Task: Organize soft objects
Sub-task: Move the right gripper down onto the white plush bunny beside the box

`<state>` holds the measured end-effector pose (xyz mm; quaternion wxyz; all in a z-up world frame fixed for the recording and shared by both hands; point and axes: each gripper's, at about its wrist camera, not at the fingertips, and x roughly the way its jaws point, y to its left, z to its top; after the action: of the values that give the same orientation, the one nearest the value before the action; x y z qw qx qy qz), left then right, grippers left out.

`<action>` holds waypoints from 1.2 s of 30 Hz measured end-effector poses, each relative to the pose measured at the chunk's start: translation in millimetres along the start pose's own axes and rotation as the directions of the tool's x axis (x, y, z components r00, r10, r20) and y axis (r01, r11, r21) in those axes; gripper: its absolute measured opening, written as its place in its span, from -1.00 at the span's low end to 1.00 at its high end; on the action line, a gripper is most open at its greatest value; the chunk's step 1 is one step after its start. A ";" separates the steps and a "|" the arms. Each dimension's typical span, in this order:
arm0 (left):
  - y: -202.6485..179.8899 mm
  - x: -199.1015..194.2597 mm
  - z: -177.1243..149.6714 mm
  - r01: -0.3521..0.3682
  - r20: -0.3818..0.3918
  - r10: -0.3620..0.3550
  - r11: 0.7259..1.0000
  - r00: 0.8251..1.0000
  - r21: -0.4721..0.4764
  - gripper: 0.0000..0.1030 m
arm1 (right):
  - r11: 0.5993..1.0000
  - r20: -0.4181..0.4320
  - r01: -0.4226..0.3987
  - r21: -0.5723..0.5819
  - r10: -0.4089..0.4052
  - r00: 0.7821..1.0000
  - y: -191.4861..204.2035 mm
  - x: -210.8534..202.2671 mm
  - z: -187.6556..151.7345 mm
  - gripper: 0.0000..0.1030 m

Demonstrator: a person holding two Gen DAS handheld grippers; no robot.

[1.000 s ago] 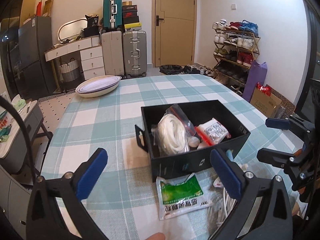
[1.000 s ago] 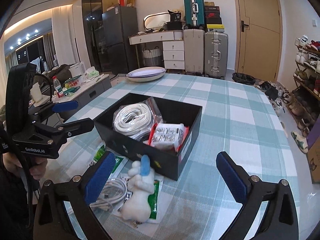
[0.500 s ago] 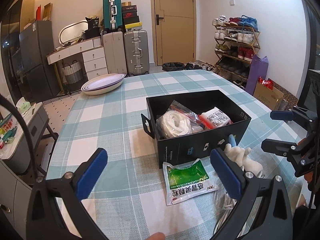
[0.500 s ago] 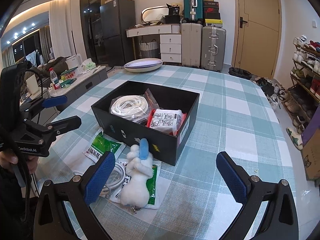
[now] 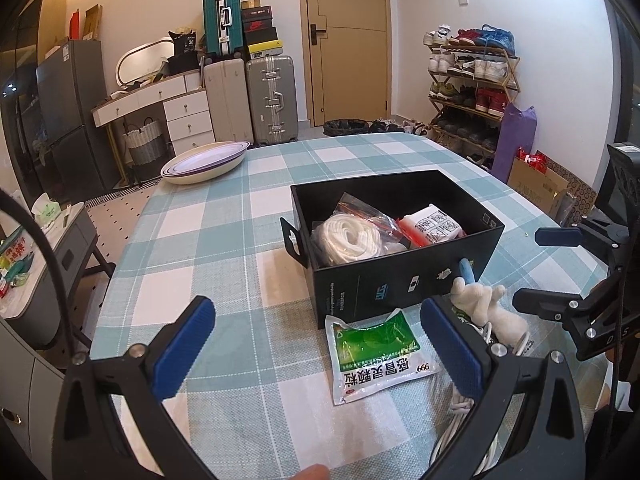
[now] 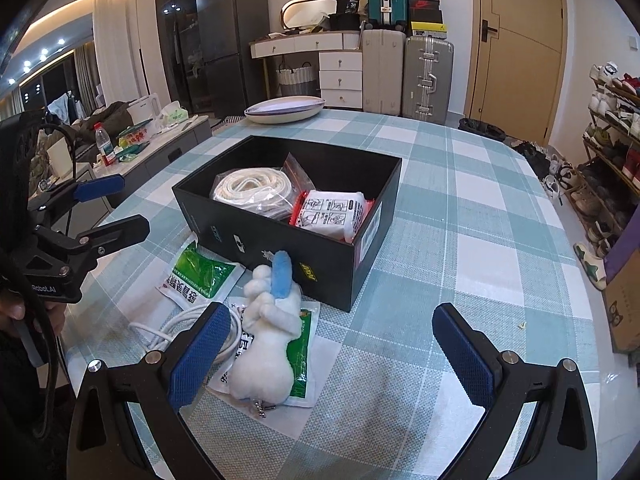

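A black box on the checked table holds a bagged coil of white rope and a white-and-red packet. In front of it lie a green sachet, a white plush toy with a blue horn on a second sachet, and a white cable. My left gripper hovers open near the green sachet. My right gripper is open just right of the plush toy.
Stacked pale bowls sit at the table's far edge. Beyond the table stand suitcases, a drawer unit, a shoe rack and a side cabinet with clutter. A finger shows at the bottom of the left wrist view.
Both grippers have drawn back from the box and toward the near side of the table, so the sachet, plush toy and cable show more fully. Nothing was picked up.
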<state>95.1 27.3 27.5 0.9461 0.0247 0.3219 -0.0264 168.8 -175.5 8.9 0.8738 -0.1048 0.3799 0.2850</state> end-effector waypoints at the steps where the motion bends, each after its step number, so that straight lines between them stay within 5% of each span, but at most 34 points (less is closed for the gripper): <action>1: -0.2 1.2 0.0 0.002 -0.002 -0.002 1.000 1.000 0.001 1.00 | 1.000 -0.004 0.001 0.000 -0.001 1.000 0.3 0.9 -0.8 0.99; 36: -3.5 9.2 -6.3 0.003 -0.040 -0.002 1.000 0.999 0.011 1.00 | 1.000 -0.101 -0.016 -0.009 0.015 0.995 -0.6 22.4 -14.4 0.99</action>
<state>98.3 23.9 16.8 0.9393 0.0300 0.3405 -0.0288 172.8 -172.4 -17.2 0.8507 -0.1203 0.4231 0.2877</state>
